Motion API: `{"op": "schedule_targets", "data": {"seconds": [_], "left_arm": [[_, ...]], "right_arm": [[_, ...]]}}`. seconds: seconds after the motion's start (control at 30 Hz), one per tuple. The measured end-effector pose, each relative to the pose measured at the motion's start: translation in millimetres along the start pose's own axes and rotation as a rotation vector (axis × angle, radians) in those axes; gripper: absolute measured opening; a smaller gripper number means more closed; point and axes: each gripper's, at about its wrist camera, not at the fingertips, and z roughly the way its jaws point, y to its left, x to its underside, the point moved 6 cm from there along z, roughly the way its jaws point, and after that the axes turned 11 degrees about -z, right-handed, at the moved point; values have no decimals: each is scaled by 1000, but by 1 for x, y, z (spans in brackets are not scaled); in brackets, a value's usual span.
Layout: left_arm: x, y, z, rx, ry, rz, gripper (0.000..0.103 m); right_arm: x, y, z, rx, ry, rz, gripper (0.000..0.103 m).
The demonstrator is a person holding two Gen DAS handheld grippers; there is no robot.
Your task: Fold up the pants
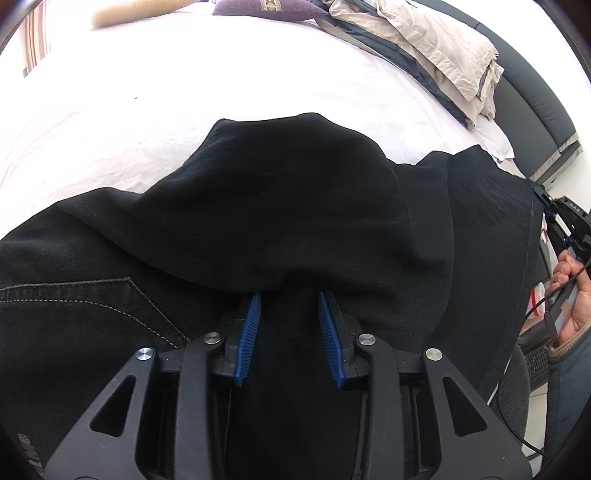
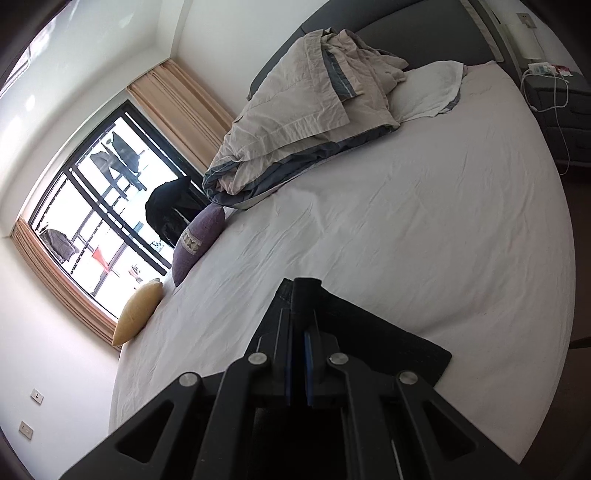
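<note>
Left wrist view, left to right. A tan cushion (image 1: 129, 11) and a purple cushion (image 1: 266, 7) are seen at the far edge of the white bed sheet (image 1: 147, 92). The black pants (image 1: 258, 206) are spread across the near part of the sheet, with a stitched back pocket (image 1: 92, 306) visible at left and a loose fold of leg fabric draped over the middle. The left gripper (image 1: 290, 295) is held over the dark cloth with its blue-padded fingers (image 1: 249, 332) spread apart; the fingertips are tucked just under the edge of the draped fold, and nothing is pinched between them. A crumpled beige duvet (image 1: 443, 51) is piled near the dark headboard (image 1: 535, 122). At the far right edge, the right hand (image 1: 572, 295) is seen around its gripper handle, at the pants' right edge.

Right wrist view, left to right. A window (image 2: 103, 221) with tan curtains is noted, then the two cushions and the duvet on the bed. The right gripper (image 2: 298, 317) is seen with its fingers pressed close together on a thick bunch of pants fabric, a lump of cloth protruding beyond the tips. A flat panel of the pants lies on the sheet to the right of it. A bedside cabinet (image 2: 561, 110) stands at far right.
</note>
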Motion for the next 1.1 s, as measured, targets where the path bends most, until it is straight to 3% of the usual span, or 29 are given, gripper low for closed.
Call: {"op": "schedule_targets", "data": {"seconds": [0.1, 0.17, 0.3, 0.43, 0.63, 0.83, 1.1], "left_arm": [[3, -10, 2, 34, -2, 9, 53], [8, -19, 5, 13, -13, 55, 60], [17, -40, 10, -36, -35, 161, 78], [22, -45, 13, -28, -49, 176, 83], [27, -55, 16, -33, -50, 194, 87], [23, -59, 21, -34, -49, 201, 90], [18, -65, 27, -57, -34, 185, 94]], "right_arm": [[13, -20, -6, 15, 1, 49, 6], [24, -26, -4, 33, 24, 45, 6], [45, -58, 3, 67, 80, 193, 6], [29, -34, -2, 62, 44, 38, 6], [62, -77, 36, 139, 234, 176, 5], [55, -78, 30, 129, 216, 157, 6], [40, -84, 28, 181, 221, 81, 6]]}}
